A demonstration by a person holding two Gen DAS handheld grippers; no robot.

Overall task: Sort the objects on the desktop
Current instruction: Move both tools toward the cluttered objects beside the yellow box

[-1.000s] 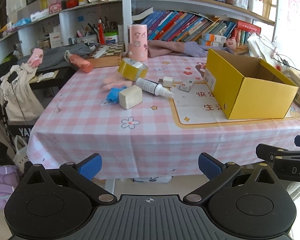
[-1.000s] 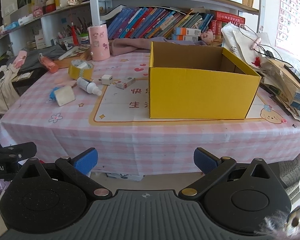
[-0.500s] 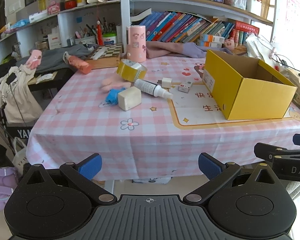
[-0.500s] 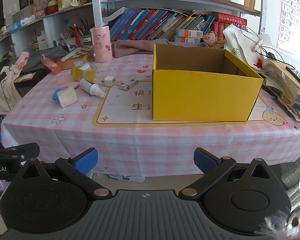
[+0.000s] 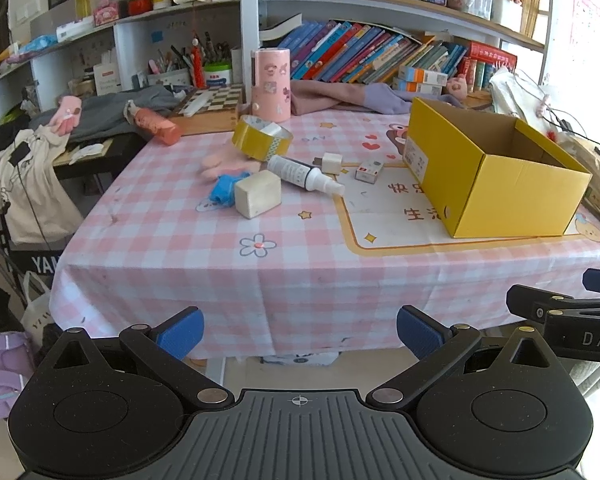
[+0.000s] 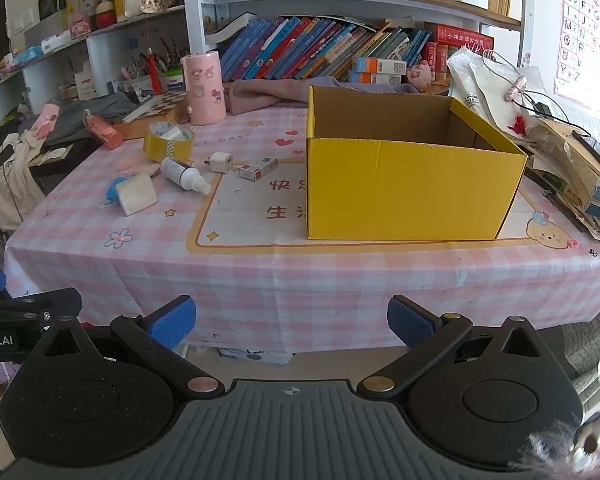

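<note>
An open yellow cardboard box (image 5: pixel 496 176) (image 6: pixel 412 184) stands on the right of the pink checked table. Left of it lie a yellow tape roll (image 5: pixel 262 142) (image 6: pixel 168 147), a white spray bottle (image 5: pixel 304 174) (image 6: pixel 184 175), a white charger cube (image 5: pixel 331 163) (image 6: pixel 220 162), a small red-and-white carton (image 5: pixel 369 171) (image 6: pixel 258 169), a cream block (image 5: pixel 258 199) (image 6: pixel 137 199) and a blue wad (image 5: pixel 225 189). My left gripper (image 5: pixel 300 332) and right gripper (image 6: pixel 291 326) both hang open and empty in front of the table's near edge, well short of the objects.
A pink cylinder (image 5: pixel 271 85) (image 6: pixel 203 87), an orange bottle (image 5: pixel 156 126), a chessboard (image 5: pixel 214 98) and purple cloth (image 5: pixel 340 98) sit at the table's back. Bookshelves rise behind. Stacked books and cables (image 6: pixel 572 168) crowd the right side; a bag hangs at the left (image 5: pixel 24 196).
Both grippers have drawn slightly closer to the table and risen a little, so the table looks larger. Their jaws stay open. Nothing on the table has moved.
</note>
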